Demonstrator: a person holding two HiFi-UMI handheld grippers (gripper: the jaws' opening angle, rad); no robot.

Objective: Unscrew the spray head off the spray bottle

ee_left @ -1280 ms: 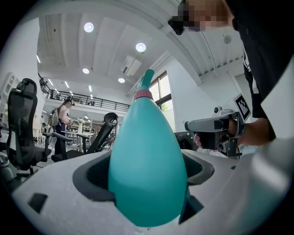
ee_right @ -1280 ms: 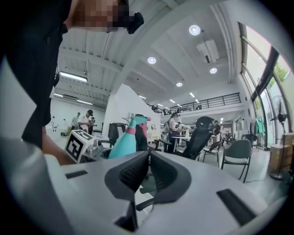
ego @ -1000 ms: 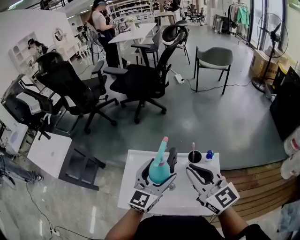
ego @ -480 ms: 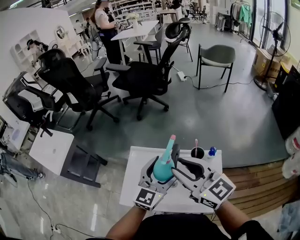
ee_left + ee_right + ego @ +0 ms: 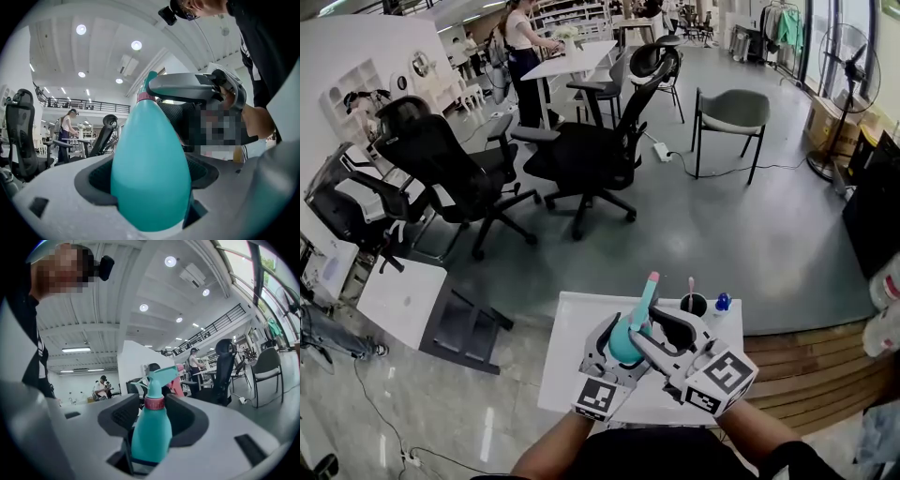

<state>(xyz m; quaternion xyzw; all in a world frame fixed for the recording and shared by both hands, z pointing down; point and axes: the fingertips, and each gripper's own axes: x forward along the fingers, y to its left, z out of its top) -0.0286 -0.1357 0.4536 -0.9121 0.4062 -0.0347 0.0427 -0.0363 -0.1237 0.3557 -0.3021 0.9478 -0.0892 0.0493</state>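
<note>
Head view puts the teal spray bottle (image 5: 623, 345) low in the middle, held over a white table (image 5: 572, 361), its spray head (image 5: 649, 291) leaning up and away from the person. The left gripper (image 5: 617, 332) is clamped around the bottle's wide body; in the left gripper view the teal body fills the gap between both jaws and presses against their dark pads. The right gripper (image 5: 648, 328) comes in from the right at the level of the neck. In the right gripper view the pink collar (image 5: 154, 402) sits between that gripper's pads with the spray head standing above them. Its jaws have just been opening and now stand apart with room on each side of the bottle, so nothing is pinched there. The spray head is on the bottle, seated on the collar. At the table's far edge stand a black cup (image 5: 694, 306) with a thin stick in it and a small blue thing (image 5: 721, 303) just beside it. Beyond the table are black office chairs (image 5: 581, 155), a grey chair (image 5: 731, 112) and a person (image 5: 523, 47) standing at another table.
</note>
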